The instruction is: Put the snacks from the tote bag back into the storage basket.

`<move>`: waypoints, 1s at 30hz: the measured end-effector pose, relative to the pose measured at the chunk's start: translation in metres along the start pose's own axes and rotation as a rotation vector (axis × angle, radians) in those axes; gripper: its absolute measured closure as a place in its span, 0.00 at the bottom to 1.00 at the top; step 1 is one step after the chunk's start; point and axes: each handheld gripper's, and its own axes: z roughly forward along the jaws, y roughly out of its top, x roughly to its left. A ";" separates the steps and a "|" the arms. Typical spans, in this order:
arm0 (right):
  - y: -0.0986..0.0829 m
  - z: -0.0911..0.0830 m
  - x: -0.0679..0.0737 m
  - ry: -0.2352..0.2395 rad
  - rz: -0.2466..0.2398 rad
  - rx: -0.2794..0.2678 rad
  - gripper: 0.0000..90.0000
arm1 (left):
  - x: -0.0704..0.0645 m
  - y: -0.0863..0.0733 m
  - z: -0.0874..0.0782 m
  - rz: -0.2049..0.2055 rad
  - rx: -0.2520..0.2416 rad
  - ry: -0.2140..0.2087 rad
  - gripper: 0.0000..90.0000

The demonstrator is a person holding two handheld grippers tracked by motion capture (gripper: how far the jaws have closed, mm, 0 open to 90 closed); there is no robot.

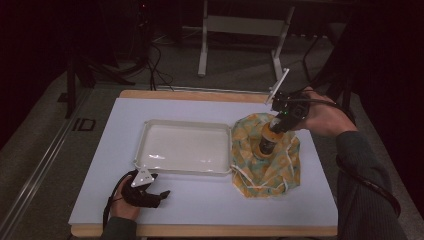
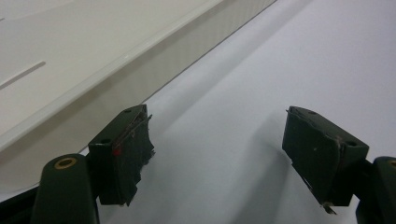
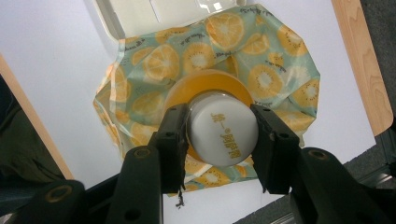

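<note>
An orange bottle (image 1: pixel 268 141) with a white cap (image 3: pixel 222 134) stands upright on a fruit-print cloth (image 1: pixel 280 167) at the right of the table. My right gripper (image 1: pixel 280 121) comes down on it from above, jaws shut on the white cap. In the right gripper view the gripper (image 3: pixel 218 142) clamps the cap from both sides, the cloth (image 3: pixel 280 70) spread beneath. My left gripper (image 1: pixel 159 194) rests low near the table's front left, open, just in front of the white tray (image 1: pixel 145 134). In the left gripper view its jaws (image 2: pixel 217 158) stand wide apart over bare table.
The white tray's wall (image 2: pixel 140 70) runs close along the left gripper. The white table surface (image 1: pixel 210 200) has wooden edges (image 1: pixel 200 230). Metal stand legs (image 1: pixel 202 55) and cables lie on the floor beyond the table.
</note>
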 end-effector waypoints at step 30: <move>0.013 -0.009 0.003 -0.024 -0.019 -0.036 0.65 | 0.000 0.000 0.000 0.002 -0.004 0.000 0.26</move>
